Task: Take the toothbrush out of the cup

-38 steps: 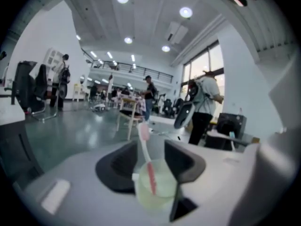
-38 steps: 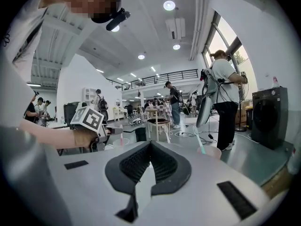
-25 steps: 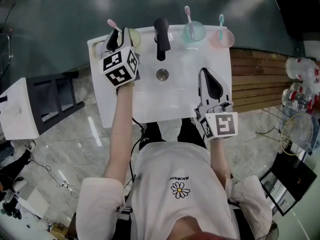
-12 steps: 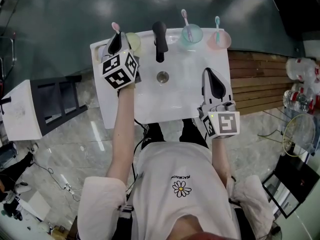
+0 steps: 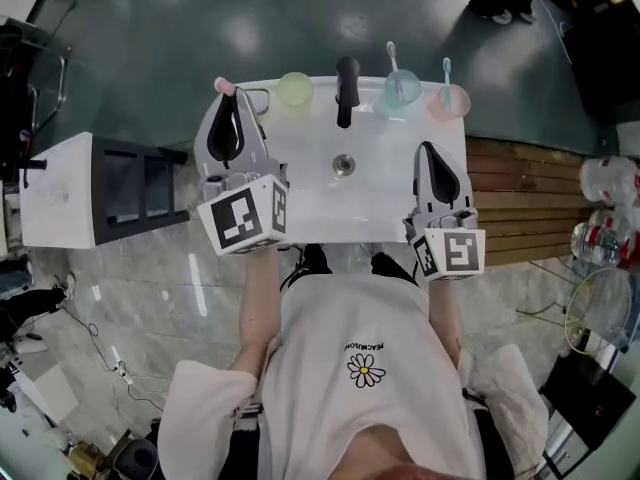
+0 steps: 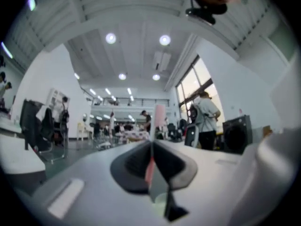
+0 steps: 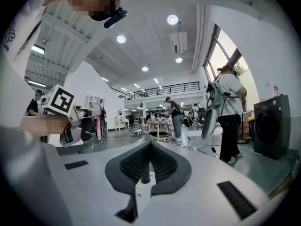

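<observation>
Lifted out of the yellow-green cup (image 5: 295, 89) since the earlier frames, the pink toothbrush (image 5: 224, 86) now sits higher and further left, carried by the left gripper (image 5: 228, 108). Its jaws have just been closing and now pinch the handle between their dark pads. In the left gripper view the brush (image 6: 159, 117) stands upright in the pinch, its pale pink end above the jaws and a thin pink shaft between the pads. It is over the back left corner of the white sink (image 5: 300, 208), beside the cup and apart from it.

The marker cube (image 5: 245, 220) on this gripper shows black-and-white squares and no letters.

The yellow-green cup stands empty on the back rim. Next comes the black tap (image 5: 347, 88), with the drain (image 5: 343, 164) in front of it. The person's white shirt (image 5: 330, 368) bears a daisy under a line of print too small to read.

Right of the tap, a blue-green cup (image 5: 402, 92) holds a pale toothbrush (image 5: 392, 56), and a pink cup (image 5: 452, 102) holds a teal one (image 5: 446, 68).

Over the sink's right front, the right gripper (image 5: 430, 153) has its jaws pressed together, holding nothing.
</observation>
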A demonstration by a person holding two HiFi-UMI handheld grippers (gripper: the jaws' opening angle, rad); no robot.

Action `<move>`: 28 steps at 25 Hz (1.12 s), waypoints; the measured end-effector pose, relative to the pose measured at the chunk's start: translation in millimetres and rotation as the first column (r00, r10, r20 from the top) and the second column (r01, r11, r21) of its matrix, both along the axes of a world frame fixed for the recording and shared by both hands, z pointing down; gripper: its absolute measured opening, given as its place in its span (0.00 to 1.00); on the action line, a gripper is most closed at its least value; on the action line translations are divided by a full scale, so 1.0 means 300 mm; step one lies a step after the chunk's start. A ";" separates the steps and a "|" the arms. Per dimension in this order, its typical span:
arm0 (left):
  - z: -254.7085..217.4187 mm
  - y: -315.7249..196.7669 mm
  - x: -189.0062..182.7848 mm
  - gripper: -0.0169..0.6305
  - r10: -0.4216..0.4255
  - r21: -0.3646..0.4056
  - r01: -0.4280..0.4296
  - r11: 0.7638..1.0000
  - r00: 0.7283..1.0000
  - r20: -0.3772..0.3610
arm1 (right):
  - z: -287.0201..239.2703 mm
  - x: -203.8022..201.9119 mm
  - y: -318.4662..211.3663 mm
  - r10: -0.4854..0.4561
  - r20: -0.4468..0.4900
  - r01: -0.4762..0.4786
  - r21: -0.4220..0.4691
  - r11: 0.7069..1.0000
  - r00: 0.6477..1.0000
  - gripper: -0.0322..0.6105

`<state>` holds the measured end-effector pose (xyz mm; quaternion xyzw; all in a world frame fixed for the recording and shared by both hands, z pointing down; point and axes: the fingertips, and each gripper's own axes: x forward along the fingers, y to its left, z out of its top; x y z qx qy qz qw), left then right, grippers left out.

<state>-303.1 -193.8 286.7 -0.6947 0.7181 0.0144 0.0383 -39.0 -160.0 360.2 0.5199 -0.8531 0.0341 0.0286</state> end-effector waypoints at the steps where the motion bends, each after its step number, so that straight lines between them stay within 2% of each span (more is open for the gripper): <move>1: -0.034 0.053 -0.010 0.06 -0.022 0.041 0.021 0.999 0.999 0.023 | -0.016 -0.007 0.007 -0.011 0.003 0.011 0.018 1.000 1.000 0.05; 5: -0.106 0.216 -0.043 0.06 -0.102 0.139 0.091 0.986 0.992 0.075 | -0.070 -0.036 0.018 -0.057 0.017 0.056 0.068 0.996 0.998 0.05; 7: -0.110 0.260 -0.054 0.06 -0.137 0.149 0.120 0.982 0.984 0.112 | -0.086 -0.046 0.021 -0.075 0.020 0.073 0.081 0.994 0.997 0.05; 9: -0.105 0.285 -0.069 0.06 -0.153 0.143 0.137 0.980 0.982 0.113 | -0.095 -0.059 0.027 -0.094 0.020 0.092 0.088 0.992 0.995 0.05; 11: -0.077 0.276 -0.079 0.06 -0.121 0.086 0.112 0.990 0.987 0.107 | -0.098 -0.071 0.032 -0.111 0.017 0.109 0.088 0.990 0.994 0.05; 13: -0.008 0.230 -0.084 0.06 -0.043 -0.049 0.049 0.998 0.992 0.116 | -0.095 -0.080 0.037 -0.120 0.014 0.119 0.080 0.990 0.993 0.05; 15: 0.079 0.193 -0.112 0.06 0.003 -0.188 0.022 0.982 0.992 0.128 | -0.084 -0.088 0.044 -0.126 0.006 0.125 0.070 0.990 0.992 0.05; 18: 0.225 0.161 -0.178 0.06 0.026 -0.367 0.011 0.930 0.995 0.094 | -0.059 -0.105 0.062 -0.134 -0.042 0.136 0.059 0.989 0.990 0.05; 22: 0.455 0.140 -0.237 0.06 0.042 -0.547 -0.056 0.835 0.998 -0.039 | -0.020 -0.125 0.078 -0.139 -0.077 0.141 0.027 0.990 0.987 0.05; 26: 0.681 0.149 -0.267 0.06 0.045 -0.694 -0.130 0.708 0.989 -0.138 | 0.025 -0.144 0.090 -0.129 -0.116 0.129 -0.010 0.992 0.985 0.05; 28: 0.782 0.140 -0.275 0.06 0.053 -0.741 -0.172 0.649 0.982 -0.181 | 0.050 -0.157 0.099 -0.129 -0.136 0.127 -0.024 0.992 0.982 0.05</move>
